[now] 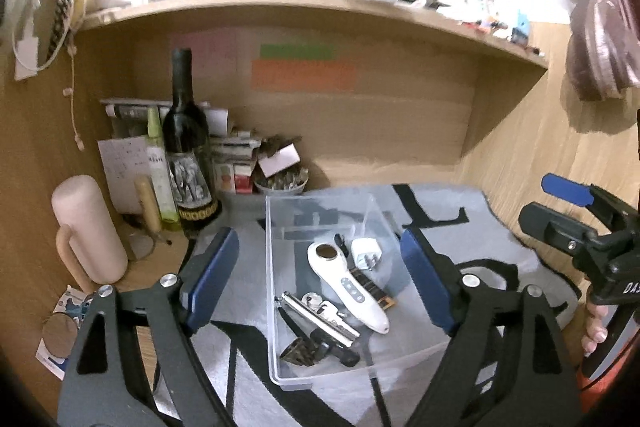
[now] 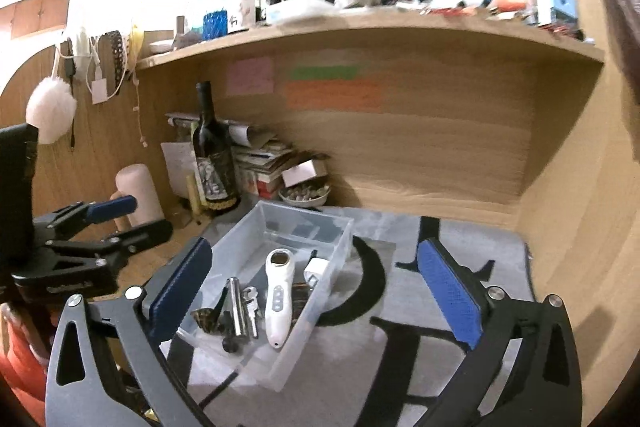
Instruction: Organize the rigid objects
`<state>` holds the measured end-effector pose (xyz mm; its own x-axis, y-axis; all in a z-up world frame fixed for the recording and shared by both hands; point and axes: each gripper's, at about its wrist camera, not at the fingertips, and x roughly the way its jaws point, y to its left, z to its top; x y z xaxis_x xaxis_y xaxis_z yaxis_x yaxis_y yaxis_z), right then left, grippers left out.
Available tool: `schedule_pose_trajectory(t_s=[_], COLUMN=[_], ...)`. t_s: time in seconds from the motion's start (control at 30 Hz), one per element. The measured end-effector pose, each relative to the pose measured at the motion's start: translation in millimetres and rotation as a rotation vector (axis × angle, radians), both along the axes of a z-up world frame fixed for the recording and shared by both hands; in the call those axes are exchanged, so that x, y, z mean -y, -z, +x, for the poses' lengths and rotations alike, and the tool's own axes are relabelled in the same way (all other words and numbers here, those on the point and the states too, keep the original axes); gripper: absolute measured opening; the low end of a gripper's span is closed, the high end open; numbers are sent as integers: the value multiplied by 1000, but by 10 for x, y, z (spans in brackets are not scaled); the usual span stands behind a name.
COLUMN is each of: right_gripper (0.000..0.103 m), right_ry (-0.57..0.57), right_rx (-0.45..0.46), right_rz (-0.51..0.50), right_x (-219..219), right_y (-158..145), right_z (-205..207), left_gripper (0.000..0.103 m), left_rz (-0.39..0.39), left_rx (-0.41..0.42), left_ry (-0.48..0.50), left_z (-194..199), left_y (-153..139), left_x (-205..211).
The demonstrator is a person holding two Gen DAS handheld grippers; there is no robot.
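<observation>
1. Both tongs are spread wide with nothing between their pads. The left gripper [image 1: 320, 277] hangs over the clear plastic bin [image 1: 276, 307], and the right gripper [image 2: 316, 291] hangs beside it, over the grey mat [image 2: 400, 367] with black lettering.
2. The task's things lie gathered inside the bin, which sits on the mat in front of the wine bottle [image 1: 188, 155] and well apart from the pink mug [image 1: 88, 231].
3. In the bin: a white handheld device [image 1: 348, 287] lying diagonally, a white plug adapter [image 1: 366, 253] near its head, a metal cylinder [image 1: 316, 317] with keys [image 1: 324, 307] touching it, and dark pieces at the near end (I cannot tell what those are, the view is soft there).
4. Handling, as a judgement: all look stiff and light. The white device has a smooth, rounded shell and may slip, so take it across the narrow waist below the buttons. The metal cylinder would roll; pinch it across its middle.
5. The bin itself is thin-walled and would flex; grip a long wall near a corner, or both long walls with the two tongs.
</observation>
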<state>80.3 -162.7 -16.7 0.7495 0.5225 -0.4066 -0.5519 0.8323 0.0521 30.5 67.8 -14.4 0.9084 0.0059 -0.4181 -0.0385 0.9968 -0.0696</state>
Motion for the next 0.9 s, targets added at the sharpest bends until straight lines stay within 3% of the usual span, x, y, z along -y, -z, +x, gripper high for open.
schedule_pose_trajectory(t_s=[0.1, 0.23, 0.43, 0.9], right_gripper=[103, 103, 103, 103], right_ry=[24, 42, 55, 65], right_rx=[26, 58, 78, 87], right_rz=[15, 26, 45, 69], right_x=[64, 130, 187, 268], right_y=[-26, -58, -91, -120], right_z=[-116, -252, -359, -422], left_gripper=[96, 99, 100, 101], left_rz=[6, 40, 68, 75], left_rx=[49, 118, 166, 189], left_ry=[-6, -17, -12, 3], left_z=[-128, -292, -410, -461], left_y=[-65, -136, -187, -199], left_x=[55, 160, 264, 320])
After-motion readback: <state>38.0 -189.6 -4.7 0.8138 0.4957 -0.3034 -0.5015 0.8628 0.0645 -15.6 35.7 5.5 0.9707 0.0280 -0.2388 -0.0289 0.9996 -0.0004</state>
